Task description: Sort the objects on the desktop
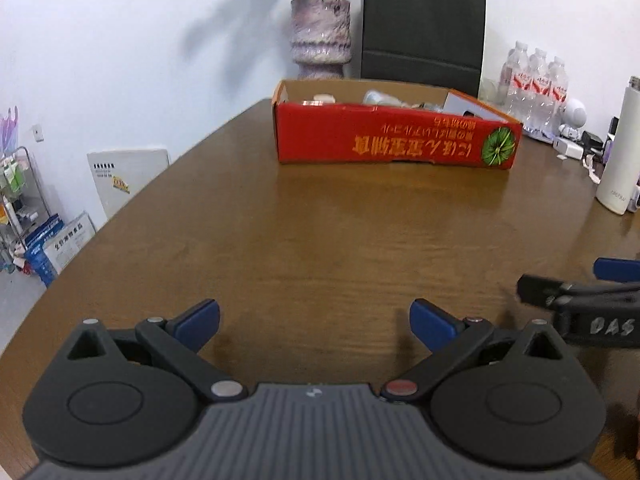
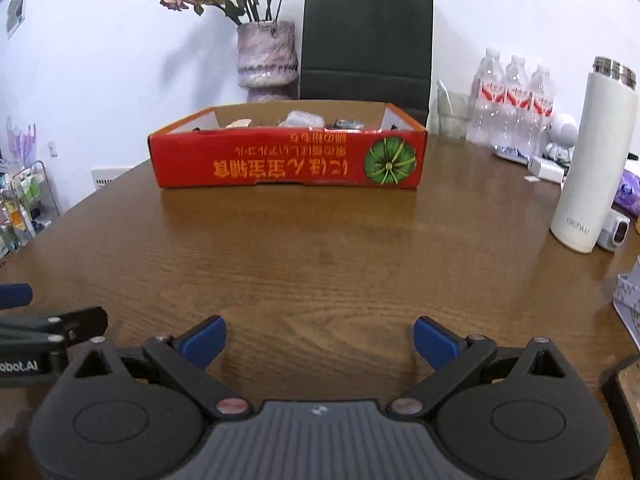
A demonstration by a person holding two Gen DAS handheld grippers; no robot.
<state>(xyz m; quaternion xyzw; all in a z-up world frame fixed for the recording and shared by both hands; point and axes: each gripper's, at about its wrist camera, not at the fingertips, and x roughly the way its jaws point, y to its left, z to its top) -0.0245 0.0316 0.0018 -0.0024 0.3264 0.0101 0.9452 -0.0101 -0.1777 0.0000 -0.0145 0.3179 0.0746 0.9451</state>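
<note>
red box [image 2: 286, 158] sits at 12 o'clock on the table [image 2: 320, 264], already holding small items. left gripper [image 1: 314, 320] and right gripper [image 2: 320, 338]: jaws wide, empty. judgement: locate any remaining item before approaching.

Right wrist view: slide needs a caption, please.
Open right gripper hovers over wooden table, facing the red box holding sorted items.

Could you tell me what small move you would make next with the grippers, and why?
Probably bring the right hand-held gripper forward toward the red box. Both it and the left hand-held gripper are open and hold nothing, the table in front of them is bare, and the only small items in view lie in that box.
</note>
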